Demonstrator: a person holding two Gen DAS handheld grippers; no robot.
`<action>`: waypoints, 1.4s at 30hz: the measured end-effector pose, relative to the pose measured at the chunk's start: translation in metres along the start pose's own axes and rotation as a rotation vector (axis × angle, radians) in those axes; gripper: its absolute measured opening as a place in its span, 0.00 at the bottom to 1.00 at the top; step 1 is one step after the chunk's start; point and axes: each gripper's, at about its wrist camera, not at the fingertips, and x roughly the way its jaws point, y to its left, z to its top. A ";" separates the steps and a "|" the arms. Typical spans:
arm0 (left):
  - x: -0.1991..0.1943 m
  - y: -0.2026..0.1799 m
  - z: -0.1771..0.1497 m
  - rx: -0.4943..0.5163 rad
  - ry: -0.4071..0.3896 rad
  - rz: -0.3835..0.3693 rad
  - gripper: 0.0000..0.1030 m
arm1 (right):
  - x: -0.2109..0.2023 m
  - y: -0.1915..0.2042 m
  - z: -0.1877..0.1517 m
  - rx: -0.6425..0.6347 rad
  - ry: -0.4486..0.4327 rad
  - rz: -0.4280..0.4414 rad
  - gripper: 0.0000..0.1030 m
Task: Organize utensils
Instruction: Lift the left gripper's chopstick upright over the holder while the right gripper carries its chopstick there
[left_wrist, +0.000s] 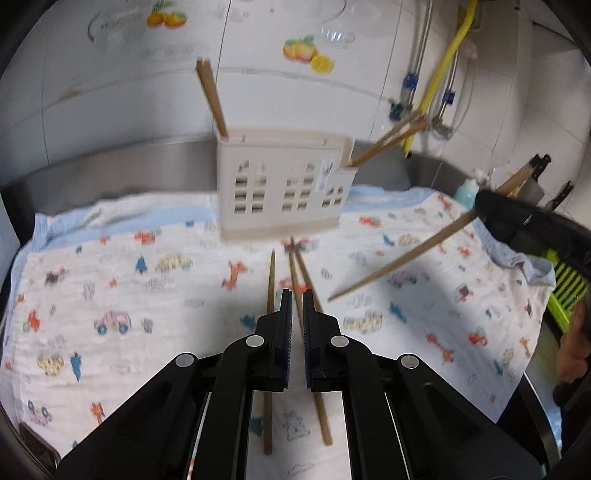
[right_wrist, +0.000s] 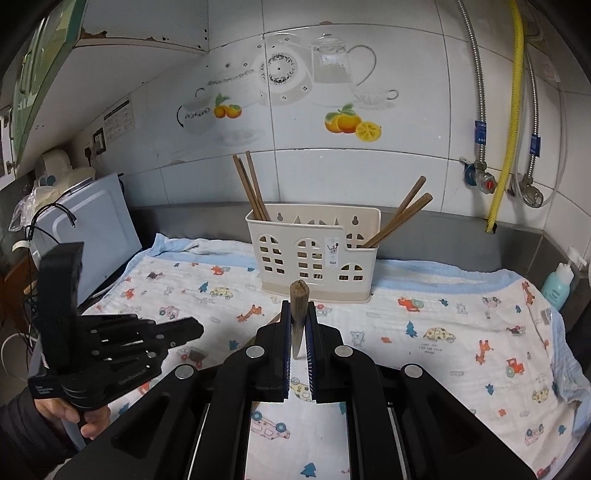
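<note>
A cream utensil holder stands at the back of a printed cloth. Brown chopsticks lean out of its left and right ends. My left gripper hovers above the cloth. It is shut on a chopstick that pokes forward toward the holder. Two more chopsticks lie on the cloth under it. My right gripper is raised on the right. It is shut on another chopstick, which slants down to the cloth's side.
A pale blue appliance stands on the left of the counter. At the right are a teal bottle, knives and a green rack. Pipes and valves hang on the tiled wall behind.
</note>
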 end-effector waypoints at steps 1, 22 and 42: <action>0.003 0.003 -0.003 -0.007 0.011 0.011 0.06 | 0.000 0.000 0.000 -0.001 0.001 0.000 0.07; 0.049 0.012 -0.067 -0.003 0.172 0.108 0.14 | -0.001 0.001 -0.001 -0.008 0.001 -0.010 0.07; -0.007 0.018 0.006 -0.083 -0.021 0.010 0.05 | 0.003 0.000 0.003 -0.026 0.021 -0.005 0.07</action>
